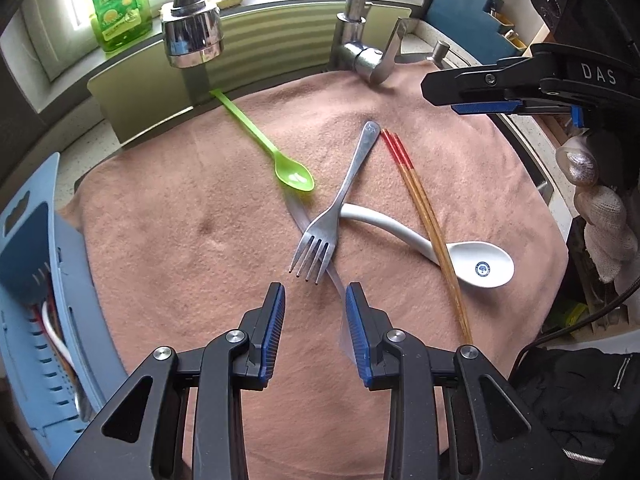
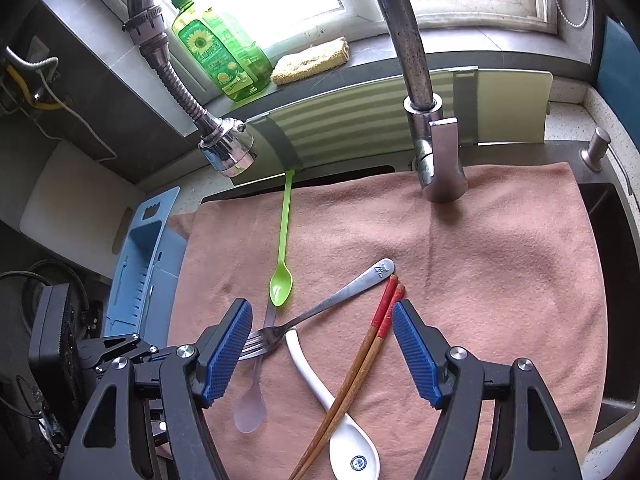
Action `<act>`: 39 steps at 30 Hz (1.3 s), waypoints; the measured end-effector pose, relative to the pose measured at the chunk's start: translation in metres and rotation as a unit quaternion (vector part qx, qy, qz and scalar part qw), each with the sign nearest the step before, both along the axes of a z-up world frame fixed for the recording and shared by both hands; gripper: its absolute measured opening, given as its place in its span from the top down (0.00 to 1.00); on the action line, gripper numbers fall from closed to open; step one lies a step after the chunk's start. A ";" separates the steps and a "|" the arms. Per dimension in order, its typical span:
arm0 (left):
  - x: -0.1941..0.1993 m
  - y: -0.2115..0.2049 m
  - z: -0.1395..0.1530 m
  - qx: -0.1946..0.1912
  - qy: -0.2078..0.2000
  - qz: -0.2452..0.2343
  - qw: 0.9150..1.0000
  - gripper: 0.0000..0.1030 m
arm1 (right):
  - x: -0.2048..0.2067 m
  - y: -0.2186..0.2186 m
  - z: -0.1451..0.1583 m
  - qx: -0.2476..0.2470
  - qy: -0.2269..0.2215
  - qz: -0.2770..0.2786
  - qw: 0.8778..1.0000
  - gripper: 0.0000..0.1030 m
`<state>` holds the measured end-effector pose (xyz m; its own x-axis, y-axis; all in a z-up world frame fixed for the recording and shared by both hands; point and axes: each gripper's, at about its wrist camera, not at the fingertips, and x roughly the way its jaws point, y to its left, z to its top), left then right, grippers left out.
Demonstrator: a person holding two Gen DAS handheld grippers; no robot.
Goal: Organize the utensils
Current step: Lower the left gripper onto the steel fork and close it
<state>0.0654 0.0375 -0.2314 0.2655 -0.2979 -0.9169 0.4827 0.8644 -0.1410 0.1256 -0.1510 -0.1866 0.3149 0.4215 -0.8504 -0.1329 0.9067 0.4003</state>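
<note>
Several utensils lie crossed on a pink towel [image 1: 180, 240]: a metal fork [image 1: 320, 236] [image 2: 320, 308], a green plastic spoon [image 1: 294, 174] [image 2: 281, 288], a white ceramic spoon [image 1: 480, 266] [image 2: 352, 452], red-tipped wooden chopsticks [image 1: 428, 224] [image 2: 360, 364] and a translucent spoon [image 2: 250, 404] under the fork. My left gripper [image 1: 315, 292] is open, just short of the fork's tines, holding nothing. My right gripper [image 2: 320, 308] [image 1: 444, 98] is open above the fork handle and the chopsticks' red ends, gripping neither.
A blue slotted utensil holder [image 1: 28, 260] [image 2: 140, 264] with some utensils inside stands left of the towel. A faucet [image 1: 360, 40], a hanging sprayer head [image 1: 192, 36] and a green soap bottle [image 1: 114, 4] stand at the back. A gloved hand [image 1: 600, 220] is at right.
</note>
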 end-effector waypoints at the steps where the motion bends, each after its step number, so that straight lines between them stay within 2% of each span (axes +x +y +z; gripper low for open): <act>1: 0.002 0.001 -0.002 -0.002 0.006 -0.001 1.000 0.71 | 0.003 -0.001 -0.004 0.008 0.009 0.000 1.000 0.33; 8: 0.013 -0.001 -0.017 0.009 0.032 -0.017 0.999 0.69 | 0.020 -0.004 -0.047 0.079 0.102 -0.022 0.991 0.33; 11: 0.018 -0.005 -0.020 0.021 0.031 -0.023 0.999 0.59 | 0.027 -0.003 -0.069 0.116 0.145 -0.038 0.982 0.41; 14: 0.020 -0.014 -0.022 0.039 0.026 -0.039 0.998 0.59 | 0.032 0.003 -0.084 0.133 0.168 -0.046 0.976 0.43; 18: 0.022 -0.029 -0.028 0.067 0.017 -0.072 0.995 0.59 | 0.038 0.012 -0.100 0.135 0.189 -0.053 0.971 0.51; 20: 0.026 -0.032 -0.033 0.073 0.019 -0.079 0.994 0.59 | 0.040 0.015 -0.102 0.135 0.189 -0.059 0.971 0.51; 23: 0.029 -0.036 -0.033 0.068 0.018 -0.088 0.994 0.59 | 0.045 0.018 -0.102 0.135 0.191 -0.064 0.970 0.52; 25: 0.030 -0.040 -0.034 0.070 0.016 -0.095 0.993 0.59 | 0.048 0.019 -0.104 0.133 0.195 -0.071 0.969 0.56; 27: 0.032 -0.042 -0.036 0.064 0.024 -0.099 0.993 0.59 | 0.050 0.018 -0.106 0.128 0.200 -0.077 0.968 0.63; 30: 0.037 -0.044 -0.039 0.046 0.039 -0.098 0.993 0.59 | 0.055 0.017 -0.109 0.127 0.214 -0.082 0.965 0.64; 33: 0.043 -0.042 -0.040 0.034 0.051 -0.094 0.994 0.64 | 0.058 0.016 -0.110 0.123 0.226 -0.084 0.963 0.67; 35: 0.044 -0.044 -0.039 0.031 0.054 -0.102 0.993 0.73 | 0.061 0.017 -0.110 0.117 0.235 -0.088 0.961 0.68; 37: 0.045 -0.046 -0.039 0.030 0.053 -0.110 0.992 0.78 | 0.062 0.016 -0.111 0.109 0.244 -0.094 0.959 0.74; 39: 0.042 -0.044 -0.038 0.036 0.049 -0.117 0.991 0.78 | 0.066 0.018 -0.113 0.099 0.250 -0.099 0.958 0.80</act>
<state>0.1074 -0.0062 -0.2693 0.1061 -0.2740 -0.9559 0.6579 0.7401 -0.1391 0.1913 -0.1326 -0.2993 -0.0204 0.5648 -0.8249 0.2869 0.7937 0.5364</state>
